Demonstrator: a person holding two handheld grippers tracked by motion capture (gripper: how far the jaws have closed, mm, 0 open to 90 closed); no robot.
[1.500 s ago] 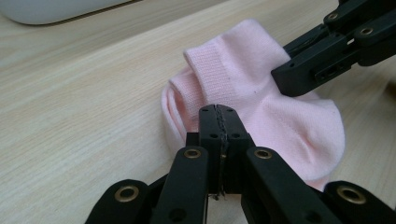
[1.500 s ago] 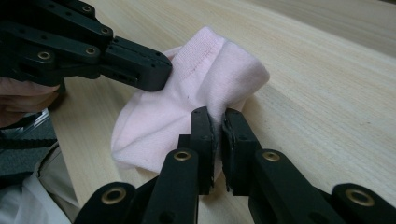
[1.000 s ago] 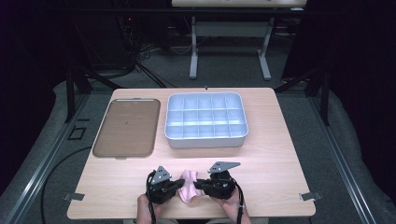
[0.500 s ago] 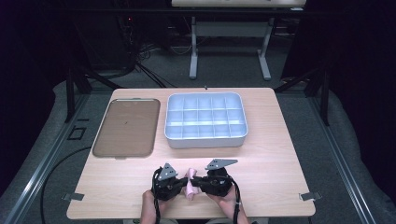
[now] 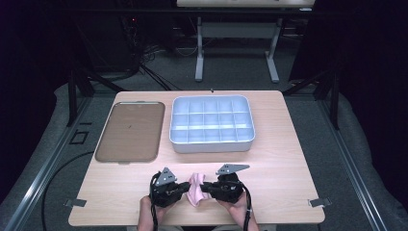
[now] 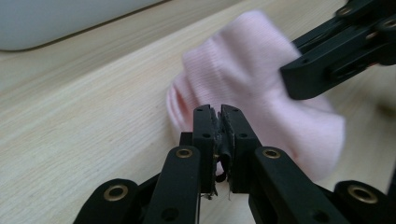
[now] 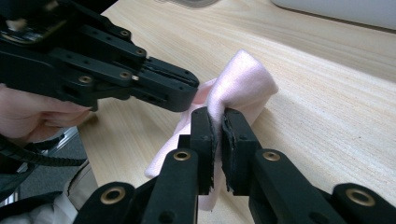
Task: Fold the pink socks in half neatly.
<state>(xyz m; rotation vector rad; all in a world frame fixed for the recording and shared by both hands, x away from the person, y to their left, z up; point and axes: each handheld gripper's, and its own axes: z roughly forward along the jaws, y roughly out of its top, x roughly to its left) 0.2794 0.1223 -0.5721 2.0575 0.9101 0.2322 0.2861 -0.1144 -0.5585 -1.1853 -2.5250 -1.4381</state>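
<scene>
From the high view, the left gripper [image 5: 185,188] and right gripper [image 5: 204,187] point at each other, tips level, one from nine o'clock and one from three. The pink cloth [image 5: 195,191] is bunched between them at the table's [image 5: 288,159] six o'clock edge. The divided bin [image 5: 211,144] lies toward twelve o'clock and the brown tray [image 5: 127,130] toward ten. Both forearms come in low, wrists turned inward.

In the left gripper view, the left gripper [image 6: 219,112] has just eased its jaws apart by a hair. They stand all but pressed together, and I see no fabric between them. The pink cloth [image 6: 243,79] sits just past the tips, with the right gripper [image 6: 292,77] coming in from two o'clock.

In the right gripper view, the right gripper [image 7: 218,116] pinches a fold of the pink cloth [image 7: 243,79]. The left gripper [image 7: 191,91] touches it from ten o'clock, a hand [image 7: 37,116] behind.

The risk, I reckon, is that the left side has no real bite. Any pull would then drag the cloth by one fold, and it would droop or slip off the near edge.
</scene>
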